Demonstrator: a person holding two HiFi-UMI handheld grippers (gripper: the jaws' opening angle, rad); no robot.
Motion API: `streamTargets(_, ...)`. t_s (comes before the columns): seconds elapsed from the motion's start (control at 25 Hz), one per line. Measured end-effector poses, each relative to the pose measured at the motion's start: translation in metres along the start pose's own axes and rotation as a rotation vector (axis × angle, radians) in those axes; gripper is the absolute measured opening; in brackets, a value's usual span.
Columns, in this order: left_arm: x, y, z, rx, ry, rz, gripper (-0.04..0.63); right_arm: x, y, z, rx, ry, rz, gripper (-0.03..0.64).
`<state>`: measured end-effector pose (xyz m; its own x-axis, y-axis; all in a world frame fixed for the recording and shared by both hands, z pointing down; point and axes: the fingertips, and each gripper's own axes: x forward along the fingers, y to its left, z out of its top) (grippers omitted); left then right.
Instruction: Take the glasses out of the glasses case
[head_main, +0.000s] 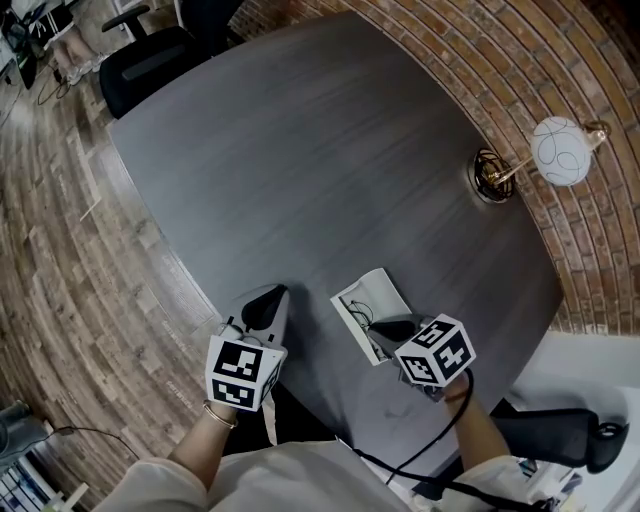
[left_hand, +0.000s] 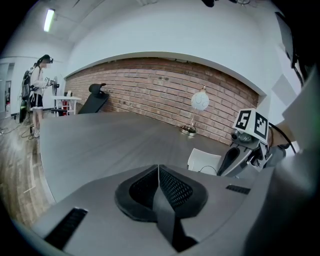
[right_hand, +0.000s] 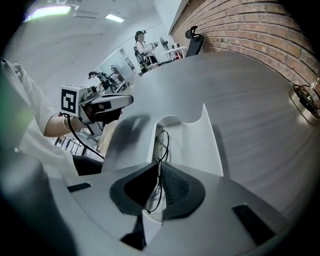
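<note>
Head view: dark grey table (head_main: 300, 150) against a brick wall, with a globe lamp (head_main: 560, 150) at the far right edge. A white glasses case (head_main: 385, 290) lies open near the person's edge of the table. The right gripper (head_main: 385, 330) has its tip at the case's near end. The left gripper (head_main: 275, 295) is beside the case on its left, apart from it, over the table edge.

Left gripper view: jaws pressed together, nothing between them. The case and the right gripper show ahead at the right. A person (left_hand: 37, 90) stands far off at the left.

Right gripper view: jaws pinch the thin wire glasses (right_hand: 161, 145) by the frame. The frame runs forward from the pads over the case's open tray. Contact with the tray cannot be told.
</note>
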<state>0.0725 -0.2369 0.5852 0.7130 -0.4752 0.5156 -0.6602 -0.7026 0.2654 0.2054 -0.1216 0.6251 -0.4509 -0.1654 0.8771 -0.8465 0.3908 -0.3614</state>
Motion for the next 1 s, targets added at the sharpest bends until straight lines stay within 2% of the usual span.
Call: streamTargets(1.0,-0.009,-0.014,0.031,0.057,-0.04,-0.032,0.025,-0.035,-0.013,0.023,0.021,-0.175,-0.192,0.048)
